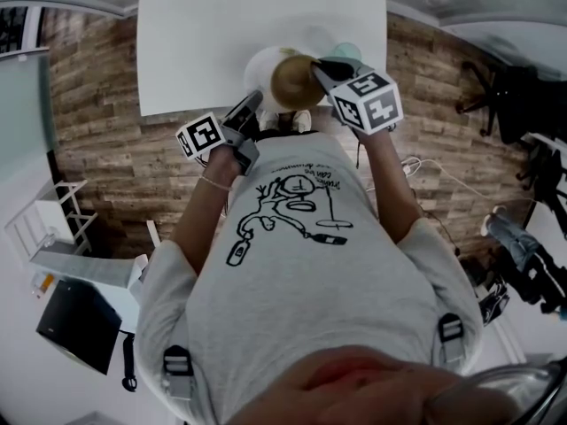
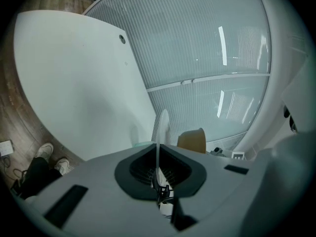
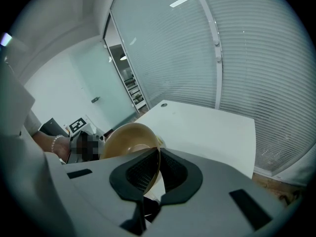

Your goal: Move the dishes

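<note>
The white plate (image 1: 255, 65) hangs over the near edge of the counter (image 1: 221, 25), off its surface. It is pinched by its rim in the left hand-held gripper (image 1: 252, 106). In the left gripper view the plate (image 2: 161, 125) stands on edge, its face in line with the jaws, which are clamped narrow on it. The tan bowl (image 1: 295, 79) hangs just beside it, toward the counter's right side. The right hand-held gripper (image 1: 321, 67) has its jaws closed on the bowl's rim. In the right gripper view the bowl (image 3: 129, 141) is tipped on its side, with its hollow facing back toward the person.

Both dishes are already carried, so I judge the next move turns on the counter. It lies ahead of and below both grippers, with bare white surface stretching away from its near edge. Neither hand looks clearly closer to it. A pale green thing (image 1: 348, 53) sits on the counter just past the bowl; what it is cannot be told.

The marker cubes (image 1: 367, 101) carry only black-and-white square patterns, no words. The shirt (image 1: 301, 204) has a line drawing with a line of writing too small to read.
</note>
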Action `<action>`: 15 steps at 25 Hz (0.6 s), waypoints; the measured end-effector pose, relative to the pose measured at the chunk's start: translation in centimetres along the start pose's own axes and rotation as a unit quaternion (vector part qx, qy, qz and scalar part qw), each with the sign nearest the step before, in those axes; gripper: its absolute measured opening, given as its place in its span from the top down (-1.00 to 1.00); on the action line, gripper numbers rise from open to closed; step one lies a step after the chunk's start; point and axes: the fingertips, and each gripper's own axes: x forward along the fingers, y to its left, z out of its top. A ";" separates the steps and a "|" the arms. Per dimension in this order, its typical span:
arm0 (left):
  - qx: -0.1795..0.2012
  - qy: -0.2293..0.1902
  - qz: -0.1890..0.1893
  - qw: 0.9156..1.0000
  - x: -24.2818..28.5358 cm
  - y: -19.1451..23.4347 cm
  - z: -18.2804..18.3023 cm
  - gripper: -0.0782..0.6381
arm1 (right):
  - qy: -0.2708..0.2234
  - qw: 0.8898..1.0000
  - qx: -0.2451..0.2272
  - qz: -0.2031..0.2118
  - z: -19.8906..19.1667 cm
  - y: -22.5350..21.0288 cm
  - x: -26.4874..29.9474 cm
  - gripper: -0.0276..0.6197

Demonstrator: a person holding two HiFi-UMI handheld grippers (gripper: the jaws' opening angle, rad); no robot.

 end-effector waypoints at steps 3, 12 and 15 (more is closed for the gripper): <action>-0.001 -0.013 0.004 1.000 -0.6 0.8 0.5 0.76 | -0.005 1.000 0.013 -0.006 -0.4 -0.5 0.0 0.79; -0.005 -0.043 0.024 0.999 -2.3 2.4 2.2 0.76 | -0.036 0.996 0.081 -0.022 -1.4 -2.4 0.2 0.79; -0.003 -0.051 0.026 0.998 -2.7 2.6 2.9 0.76 | -0.048 0.991 0.120 -0.026 -2.0 -3.1 0.4 0.79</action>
